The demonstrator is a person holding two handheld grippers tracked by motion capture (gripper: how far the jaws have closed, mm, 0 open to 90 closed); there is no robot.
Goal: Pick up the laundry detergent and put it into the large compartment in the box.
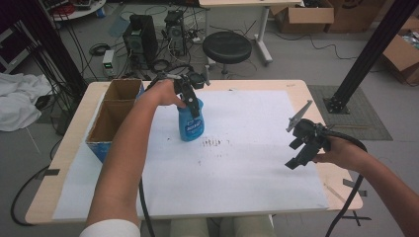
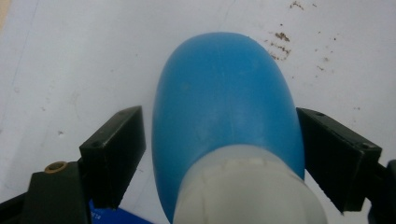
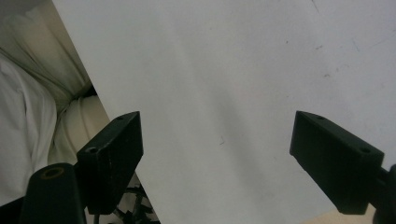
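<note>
Centrally in the high view, a blue bottle (image 1: 190, 122) stands upright on the white sheet (image 1: 247, 163), just right of a cardboard box (image 1: 112, 118). Over it sits the left gripper (image 2: 219, 154), jaws spread either side of its body with small gaps. Lower right, the right gripper (image 1: 299, 150) hovers, jaws wide apart, holding nothing.

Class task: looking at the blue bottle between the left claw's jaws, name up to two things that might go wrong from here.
1. The left claw straddles the blue bottle with a gap at one jaw; closing off-centre on its rounded body might make it slip or tip.
2. The open cardboard box stands close beside the bottle, so a sideways swing could knock it.
</note>
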